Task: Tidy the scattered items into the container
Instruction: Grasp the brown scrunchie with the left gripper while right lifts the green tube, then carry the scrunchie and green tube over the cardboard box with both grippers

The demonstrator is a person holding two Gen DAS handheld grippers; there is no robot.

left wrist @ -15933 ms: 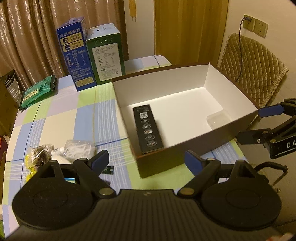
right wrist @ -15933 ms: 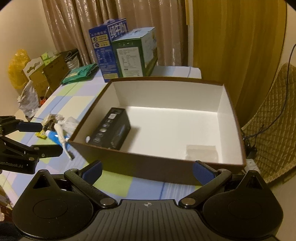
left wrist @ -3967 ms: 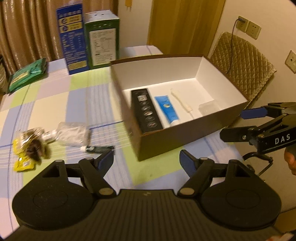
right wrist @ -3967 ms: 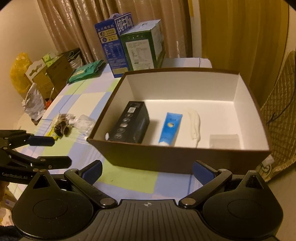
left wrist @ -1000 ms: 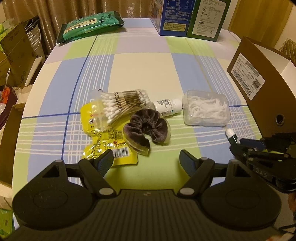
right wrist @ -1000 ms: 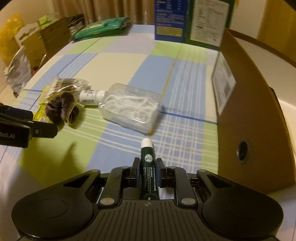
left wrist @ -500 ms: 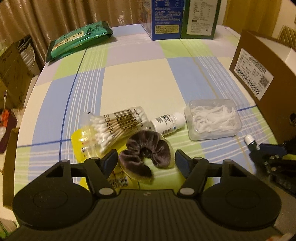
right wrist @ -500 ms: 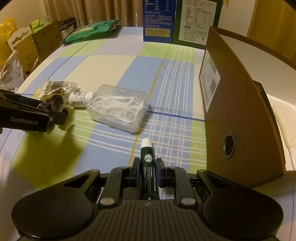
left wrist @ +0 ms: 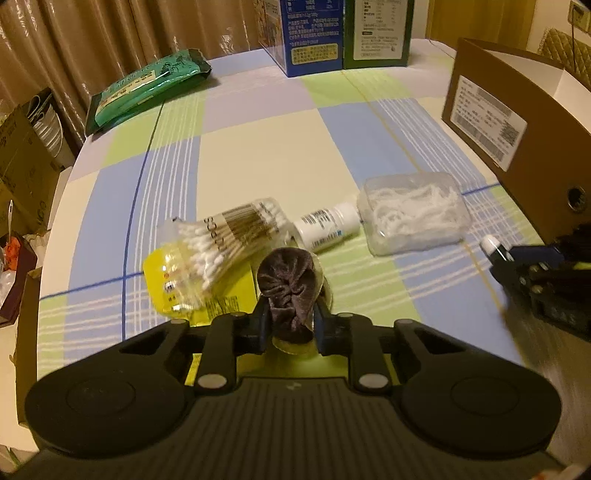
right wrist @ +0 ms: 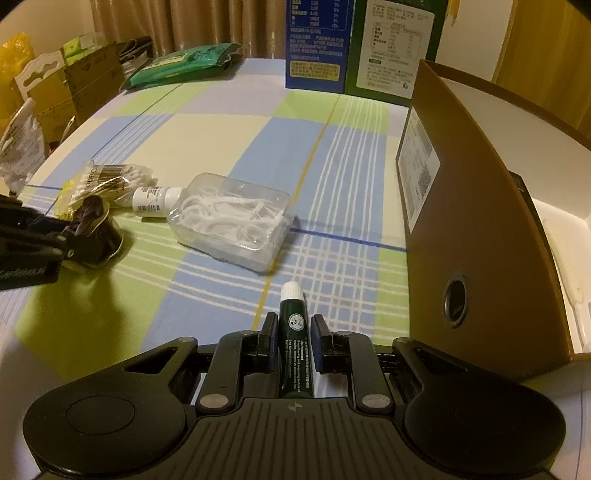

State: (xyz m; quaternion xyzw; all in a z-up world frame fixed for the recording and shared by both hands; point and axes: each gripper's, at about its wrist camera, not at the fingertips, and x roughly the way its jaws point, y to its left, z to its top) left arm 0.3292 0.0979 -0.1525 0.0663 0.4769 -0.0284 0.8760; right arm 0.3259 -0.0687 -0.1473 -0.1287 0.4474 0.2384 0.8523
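My left gripper [left wrist: 290,325] is shut on a brown velvet scrunchie [left wrist: 290,286] near the table's front; it shows at the left edge of the right wrist view as the left gripper [right wrist: 70,240] with the scrunchie [right wrist: 90,212]. My right gripper [right wrist: 293,338] is shut on a dark green lip balm tube [right wrist: 294,339] with a white cap, beside the brown box [right wrist: 476,236]. A bag of cotton swabs [left wrist: 221,240], a yellow packet [left wrist: 225,299], a small white bottle [left wrist: 327,227] and a clear case of floss picks [left wrist: 413,214] lie on the checked cloth.
A blue carton [left wrist: 308,33] and a green carton [left wrist: 380,31] stand at the table's far edge, a green pouch [left wrist: 147,86] at far left. Cardboard boxes [left wrist: 22,170] sit off the table's left side. The brown box [left wrist: 517,122] stands at the right.
The left gripper came forward over the scrunchie and closed on it, squeezing it narrow. The right gripper kept its hold on the lip balm, barely moving.
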